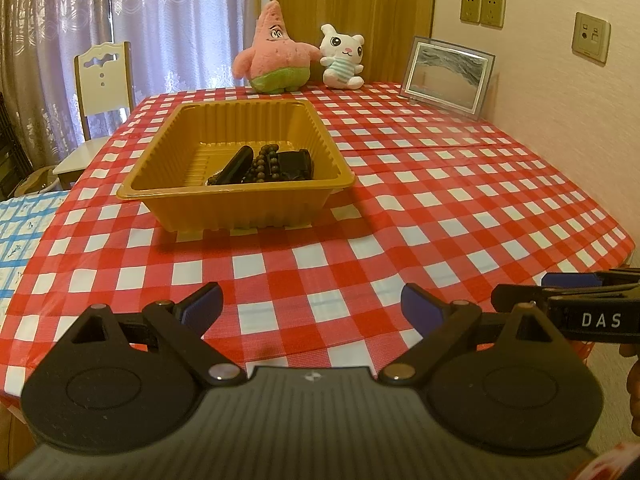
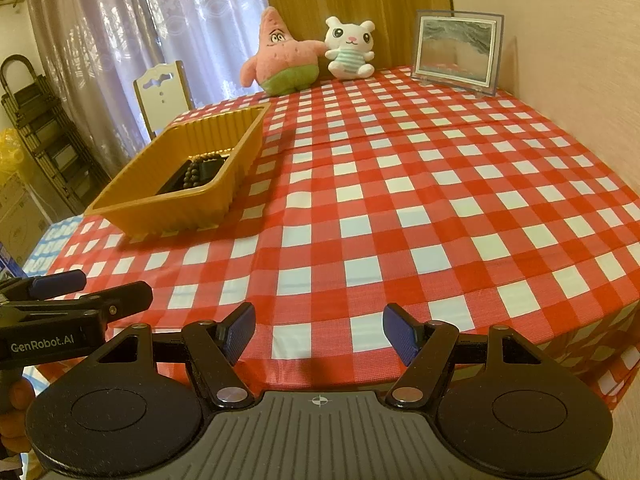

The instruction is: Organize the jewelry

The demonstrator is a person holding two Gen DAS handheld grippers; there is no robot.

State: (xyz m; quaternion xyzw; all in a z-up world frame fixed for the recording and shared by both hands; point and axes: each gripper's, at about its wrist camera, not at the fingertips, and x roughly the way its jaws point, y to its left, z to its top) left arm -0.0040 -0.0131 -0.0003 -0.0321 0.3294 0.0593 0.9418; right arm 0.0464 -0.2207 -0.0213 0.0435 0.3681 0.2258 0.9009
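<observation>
A golden plastic tray (image 1: 176, 152) (image 2: 240, 136) stands on the red-and-white checked tablecloth. Inside it lie a brown bead bracelet (image 1: 265, 162) (image 2: 194, 172), a dark long piece (image 1: 236, 166) and a black chunky piece (image 1: 294, 164). My left gripper (image 1: 312, 306) hovers over the near edge of the table, open, nothing between its blue pads. My right gripper (image 2: 318, 334) is also open and empty, to the right of the tray. Each gripper shows at the edge of the other's view: the right gripper (image 1: 568, 284) and the left gripper (image 2: 76, 288).
A pink star plush (image 1: 276, 52) (image 2: 280, 56), a white plush (image 1: 344, 58) (image 2: 350, 48) and a framed picture (image 1: 448, 76) (image 2: 456, 50) stand along the table's far side. A white chair (image 1: 104, 84) stands at the far left. A blue checked cloth (image 1: 20, 232) lies left.
</observation>
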